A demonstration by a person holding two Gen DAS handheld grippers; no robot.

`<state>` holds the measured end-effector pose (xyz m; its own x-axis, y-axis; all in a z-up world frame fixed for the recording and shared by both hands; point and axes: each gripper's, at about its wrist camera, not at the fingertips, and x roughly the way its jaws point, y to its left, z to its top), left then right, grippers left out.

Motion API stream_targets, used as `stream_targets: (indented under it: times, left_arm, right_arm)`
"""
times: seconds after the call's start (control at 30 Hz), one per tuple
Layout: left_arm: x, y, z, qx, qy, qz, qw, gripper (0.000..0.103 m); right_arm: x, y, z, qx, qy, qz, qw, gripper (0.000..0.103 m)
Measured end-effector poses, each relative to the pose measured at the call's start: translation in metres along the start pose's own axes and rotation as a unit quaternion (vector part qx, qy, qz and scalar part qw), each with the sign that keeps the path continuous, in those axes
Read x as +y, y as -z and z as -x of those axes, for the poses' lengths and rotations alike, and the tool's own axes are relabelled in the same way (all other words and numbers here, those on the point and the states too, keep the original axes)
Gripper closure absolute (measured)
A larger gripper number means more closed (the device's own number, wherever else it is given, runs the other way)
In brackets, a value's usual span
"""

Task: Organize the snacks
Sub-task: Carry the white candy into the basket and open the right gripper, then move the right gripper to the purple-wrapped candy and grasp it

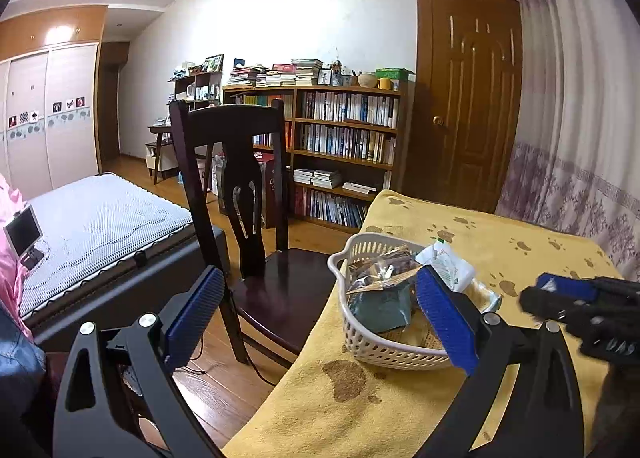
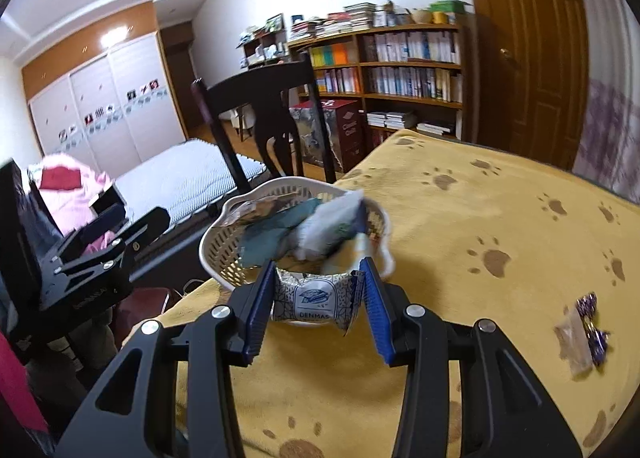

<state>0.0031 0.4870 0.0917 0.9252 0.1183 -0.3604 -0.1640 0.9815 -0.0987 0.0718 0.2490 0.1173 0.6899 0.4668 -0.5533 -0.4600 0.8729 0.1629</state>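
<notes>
Right gripper (image 2: 316, 300) clamps white patterned snack packet (image 2: 316, 298), printed "DENMAS", crimped ends, at near rim of white slotted basket (image 2: 224, 242). Basket on yellow paw-print cloth (image 2: 460, 218), holding teal and white packets. Left gripper (image 1: 316, 314) spread wide, holding nothing.

The basket (image 2: 224, 246) sits on the bench (image 2: 480, 218) at its left edge, packets heaped inside. Right tool (image 2: 316, 298) hangs just before the basket, a wrapped snack (image 2: 312, 300) between its fingers. A small candy (image 2: 592, 328) lies well to the right. A chair (image 1: 240, 178) stands left of the bench, bookshelf (image 1: 344, 146) behind.
</notes>
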Motion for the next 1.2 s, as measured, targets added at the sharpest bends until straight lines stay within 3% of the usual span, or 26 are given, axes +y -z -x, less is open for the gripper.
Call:
stream_targets:
  times: [0.23,0.47,0.77,1.2]
  left_arm:
    - [0.009,0.003,-0.005,0.002,-0.007,0.018,0.9998,0.005]
    - [0.011,0.004,-0.012,0.011,-0.011,0.026,0.9996,0.005]
    - [0.005,0.005,-0.012,0.012,-0.010,0.013,0.9998,0.004]
    - [-0.010,0.009,-0.009,0.013,-0.009,-0.011,0.9998,0.004]
  right_arm:
    - [0.024,-0.009,-0.032,0.011,-0.001,0.014,1.000,0.060]
    - [0.021,-0.020,-0.058,0.025,-0.019,-0.030,0.999,0.054]
    - [0.003,-0.013,-0.051,0.026,-0.025,-0.065,0.997,0.054]
    - [-0.032,0.004,-0.041,0.025,0.001,-0.116,0.993,0.054]
